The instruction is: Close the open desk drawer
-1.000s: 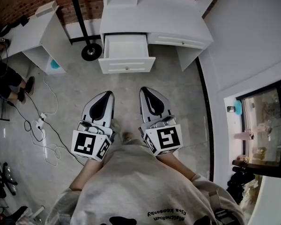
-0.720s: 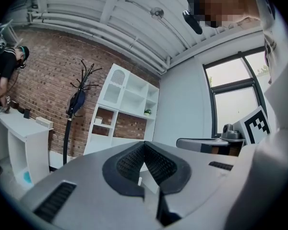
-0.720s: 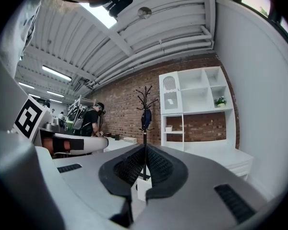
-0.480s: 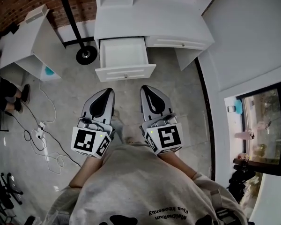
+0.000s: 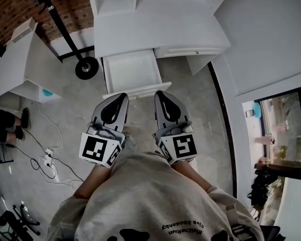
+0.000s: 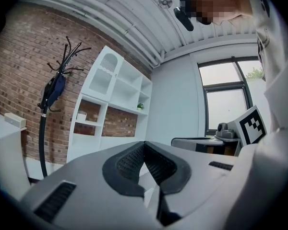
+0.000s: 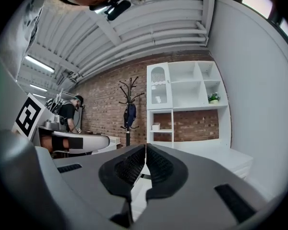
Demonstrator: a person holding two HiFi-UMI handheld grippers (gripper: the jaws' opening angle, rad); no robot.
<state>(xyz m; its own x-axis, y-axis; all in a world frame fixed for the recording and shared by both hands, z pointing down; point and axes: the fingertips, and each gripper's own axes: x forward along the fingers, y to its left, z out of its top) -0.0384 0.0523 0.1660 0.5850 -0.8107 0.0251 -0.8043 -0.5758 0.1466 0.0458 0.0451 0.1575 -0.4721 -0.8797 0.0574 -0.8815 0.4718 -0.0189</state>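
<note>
The white desk [image 5: 160, 24] stands ahead of me in the head view, with its left drawer [image 5: 130, 70] pulled out and nothing inside it. The drawer front [image 5: 140, 92] runs just past both gripper tips. My left gripper [image 5: 122, 97] is shut with nothing in it, its tip at the left part of the drawer front. My right gripper [image 5: 159, 94] is shut and holds nothing, its tip at the right part. I cannot tell whether either touches the drawer. The left gripper [image 6: 144, 144] and the right gripper [image 7: 145, 147] each show pads pressed together.
A coat stand's round base [image 5: 87, 68] sits on the floor left of the drawer. A white side table [image 5: 17, 59] stands further left, and cables [image 5: 45, 159] lie on the floor. A white shelf unit [image 7: 187, 104] rises on the desk. A wall and a window [image 5: 283, 129] are at the right.
The desk and drawer have come nearer in the head view. Both grippers have moved forward and now reach the drawer front. Both stay shut.
</note>
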